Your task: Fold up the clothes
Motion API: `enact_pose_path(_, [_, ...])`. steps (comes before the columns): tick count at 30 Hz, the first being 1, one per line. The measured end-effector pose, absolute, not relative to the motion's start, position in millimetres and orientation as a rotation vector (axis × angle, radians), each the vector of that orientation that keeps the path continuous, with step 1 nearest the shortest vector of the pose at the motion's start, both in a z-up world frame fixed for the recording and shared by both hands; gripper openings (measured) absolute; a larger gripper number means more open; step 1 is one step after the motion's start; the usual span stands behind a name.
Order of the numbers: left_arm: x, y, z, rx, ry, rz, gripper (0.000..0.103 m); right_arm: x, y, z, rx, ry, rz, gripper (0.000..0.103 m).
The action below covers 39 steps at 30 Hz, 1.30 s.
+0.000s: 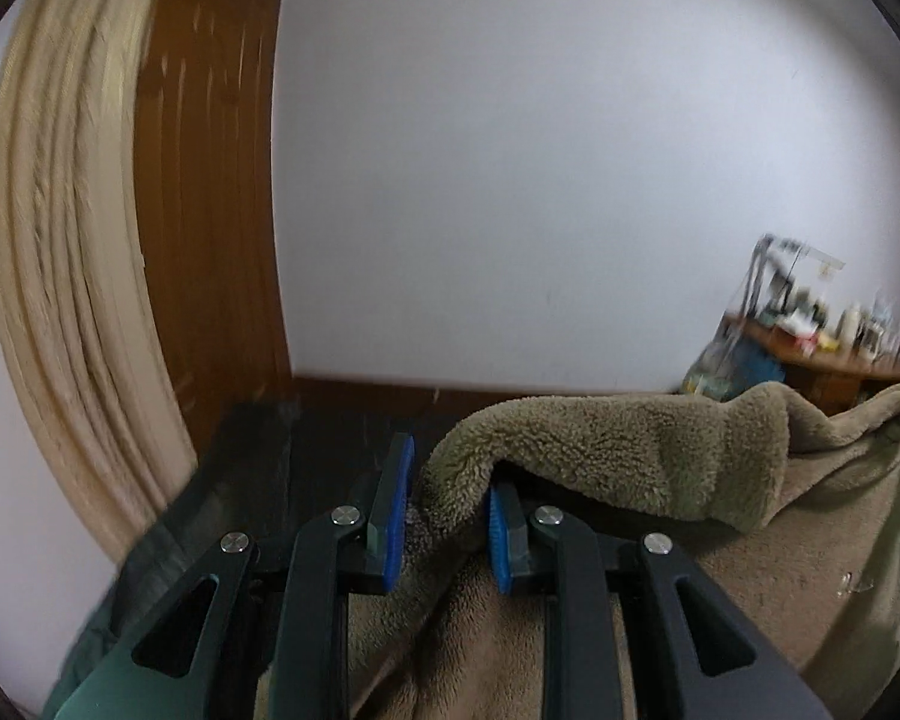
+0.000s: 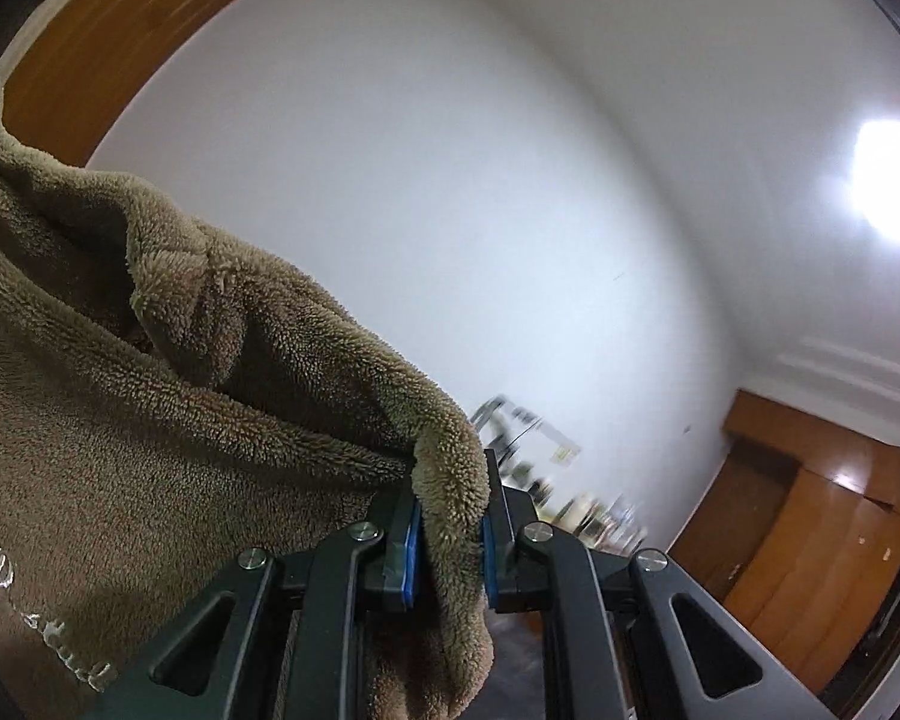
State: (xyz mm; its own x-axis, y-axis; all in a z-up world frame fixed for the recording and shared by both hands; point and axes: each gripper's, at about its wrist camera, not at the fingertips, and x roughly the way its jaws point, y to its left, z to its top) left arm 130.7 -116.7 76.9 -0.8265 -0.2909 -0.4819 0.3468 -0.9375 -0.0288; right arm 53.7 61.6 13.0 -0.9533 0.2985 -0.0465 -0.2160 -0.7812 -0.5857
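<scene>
The left gripper (image 1: 444,516) and right gripper (image 2: 450,534) each pinch an edge of the brown fleece garment (image 2: 150,408), held up in the air between them. The thick pile (bulky at the pads) could slip free, since each bite looks shallow; the cloth drapes inward from both.
</scene>
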Motion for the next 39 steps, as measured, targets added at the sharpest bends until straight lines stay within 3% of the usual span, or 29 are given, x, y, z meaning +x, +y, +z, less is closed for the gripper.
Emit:
enact_pose_path(11, [48.6,-131.7,-24.1,1.05,0.203,-2.553,0.027,-21.0,47.6,-83.9,-0.673,-0.964,2.781,0.014])
enact_pose_path(16, [35.2,-129.6,-59.5,1.172,0.174,-2.451,0.071,-25.2,51.9,-114.8,-0.814,-1.008,2.774,0.014])
enact_pose_path(19, [32.8,-133.4,-69.4,1.216,0.201,-2.412,0.078,-34.1,55.2,-135.7,-0.907,-1.038,2.744,0.015])
enact_pose_path(23, [37.7,-149.4,-76.4,1.266,0.377,-2.398,0.08,-53.9,71.3,-153.7,-1.037,-0.997,2.737,0.016])
enact_pose_path(25, [42.6,-161.1,-82.5,1.294,0.516,-2.381,0.081,-52.3,82.7,-143.4,-1.073,-0.89,2.802,0.023])
enact_pose_path(27, [48.6,-169.1,-82.4,1.296,0.609,-2.371,0.082,-45.1,93.9,-125.6,-1.118,-0.737,2.886,0.041])
enact_pose_path(28, [52.1,-171.5,-81.2,1.297,0.652,-2.365,0.082,-42.8,103.3,-118.3,-1.144,-0.643,2.928,0.063])
enact_pose_path(29, [55.9,-172.9,-79.8,1.3,0.697,-2.358,0.082,-38.3,116.9,-110.2,-1.156,-0.534,2.975,0.071])
enact_pose_path(32, [67.3,-169.4,-66.3,1.265,0.68,-2.373,0.082,-15.3,150.0,-87.3,-1.16,-0.303,3.054,0.071])
enact_pose_path(39, [97.9,-129.3,-29.9,1.238,0.567,-2.478,0.082,49.5,216.4,-79.2,-1.13,-0.27,2.989,0.071])
